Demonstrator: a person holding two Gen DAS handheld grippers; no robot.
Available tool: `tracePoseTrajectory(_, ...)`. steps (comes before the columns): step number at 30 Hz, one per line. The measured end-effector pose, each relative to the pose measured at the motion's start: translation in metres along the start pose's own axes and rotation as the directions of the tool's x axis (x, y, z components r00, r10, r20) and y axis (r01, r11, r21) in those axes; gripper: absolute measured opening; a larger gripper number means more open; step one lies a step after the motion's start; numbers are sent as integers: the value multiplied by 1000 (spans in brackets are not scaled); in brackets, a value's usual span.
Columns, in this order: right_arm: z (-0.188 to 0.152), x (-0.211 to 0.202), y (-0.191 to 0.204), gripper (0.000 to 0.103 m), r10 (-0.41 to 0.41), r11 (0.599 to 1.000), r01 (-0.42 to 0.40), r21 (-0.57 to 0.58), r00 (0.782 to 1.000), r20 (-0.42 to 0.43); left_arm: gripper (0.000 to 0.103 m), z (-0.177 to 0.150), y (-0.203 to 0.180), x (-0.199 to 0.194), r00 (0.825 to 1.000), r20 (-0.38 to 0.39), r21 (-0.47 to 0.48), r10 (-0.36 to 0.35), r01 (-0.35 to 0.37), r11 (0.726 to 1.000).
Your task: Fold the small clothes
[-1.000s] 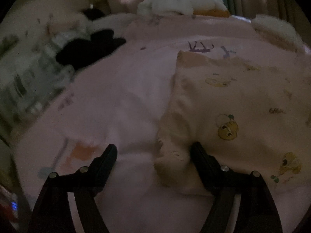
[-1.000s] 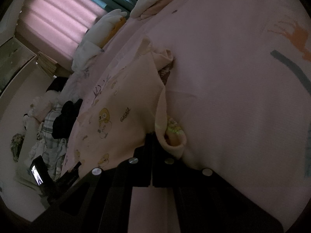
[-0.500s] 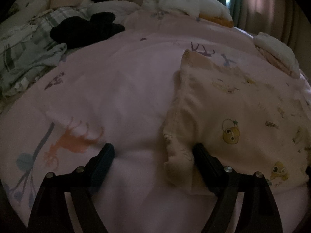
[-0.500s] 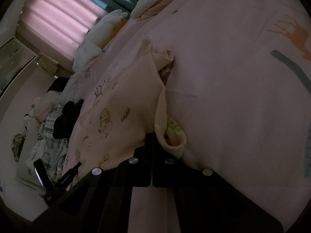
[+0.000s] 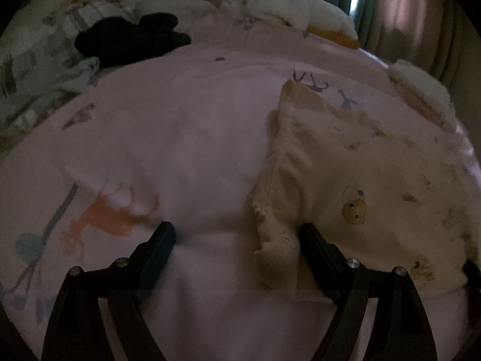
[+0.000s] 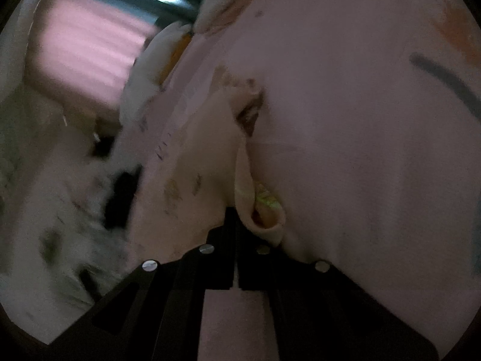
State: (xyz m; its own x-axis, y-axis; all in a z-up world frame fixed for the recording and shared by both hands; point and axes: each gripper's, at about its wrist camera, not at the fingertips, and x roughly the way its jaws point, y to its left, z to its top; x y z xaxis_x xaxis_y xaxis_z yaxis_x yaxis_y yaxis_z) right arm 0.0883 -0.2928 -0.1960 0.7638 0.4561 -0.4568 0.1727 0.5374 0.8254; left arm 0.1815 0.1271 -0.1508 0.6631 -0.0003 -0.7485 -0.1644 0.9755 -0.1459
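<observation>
A small cream garment with yellow cartoon prints lies on a pink bedsheet. My left gripper is open, low on the sheet; its right finger rests on the garment's near left corner and its left finger on bare sheet. In the right wrist view my right gripper is shut on a fold of the same garment, whose edge bunches beside the fingertips.
A black garment and a plaid cloth lie far left. White pillows or folded cloths sit at the bed's far edge, another pile at right. Curtains hang behind.
The left gripper's view has shifted and steadied over the garment's corner, staying open. The right gripper stays shut on the fold and its view now blurs with motion.
</observation>
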Motion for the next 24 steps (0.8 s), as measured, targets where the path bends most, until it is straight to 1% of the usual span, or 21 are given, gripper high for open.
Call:
tracePoseTrajectory(1,4,0,-6,7,35,996,-35,76,999,-1,84,1,2,0,1000,-7,-10,-16,16,1000)
tracePoseTrajectory(2,9,2,-12,8,72,984,-70,164,997,-3,84,3,3,-1,999,-19,-15,-31,30,999)
tracePoseTrajectory(3,12,4,-15,8,84,976,-79,204,996,-12,84,6,2,-2,998,-38,-11,-54,53,999)
tracePoseTrajectory(4,16,7,-14,8,80,975,-71,211,996,-32,82,9,1,-4,993,-66,-2,-95,95,995)
tracePoseTrajectory(5,18,10,-10,8,68,981,-58,183,997,-47,80,11,0,-6,986,-84,-7,-143,143,990)
tracePoseTrajectory(6,18,11,-6,8,54,987,-46,152,997,-51,73,14,0,-8,969,-108,-33,-224,221,975)
tracePoseTrajectory(7,18,12,-2,7,37,992,-31,120,998,-49,66,16,1,-9,941,-133,-78,-311,302,950)
tracePoseTrajectory(8,17,13,2,7,20,995,-16,93,999,-40,62,19,3,-9,905,-151,-149,-398,377,914)
tracePoseTrajectory(9,16,14,4,5,6,997,-4,76,1000,-28,52,20,6,-6,864,-161,-237,-477,435,869)
tracePoseTrajectory(10,16,14,5,4,0,997,2,74,1000,-21,39,20,6,-2,842,-164,-298,-513,454,840)
tracePoseTrajectory(11,17,15,6,3,-5,997,6,79,1000,-19,32,20,8,3,836,-168,-340,-522,448,827)
tracePoseTrajectory(12,17,15,6,0,-15,996,17,86,1000,-24,20,21,7,5,855,-179,-338,-487,411,846)
tracePoseTrajectory(13,17,16,8,0,-27,996,30,90,999,-34,14,21,5,4,876,-184,-313,-445,377,872)
tracePoseTrajectory(15,18,16,18,5,-48,998,50,36,998,-47,12,21,-4,-6,911,-160,-219,-381,344,913)
tracePoseTrajectory(17,19,15,29,5,-86,996,85,-28,996,-32,9,21,-15,-16,932,-137,-139,-337,318,938)
tracePoseTrajectory(18,20,16,32,5,-84,996,83,-39,996,-27,9,22,-19,-21,935,-121,-116,-333,320,940)
tracePoseTrajectory(20,21,15,37,4,-34,999,33,-24,999,-19,8,25,-27,-33,935,-90,-84,-342,335,938)
tracePoseTrajectory(22,25,15,44,4,20,1000,-20,-8,1000,-5,8,29,-30,-37,941,-71,-60,-331,327,943)
tracePoseTrajectory(24,27,14,56,6,22,999,-22,-38,1000,-2,8,32,-31,-41,936,-64,-55,-345,342,938)
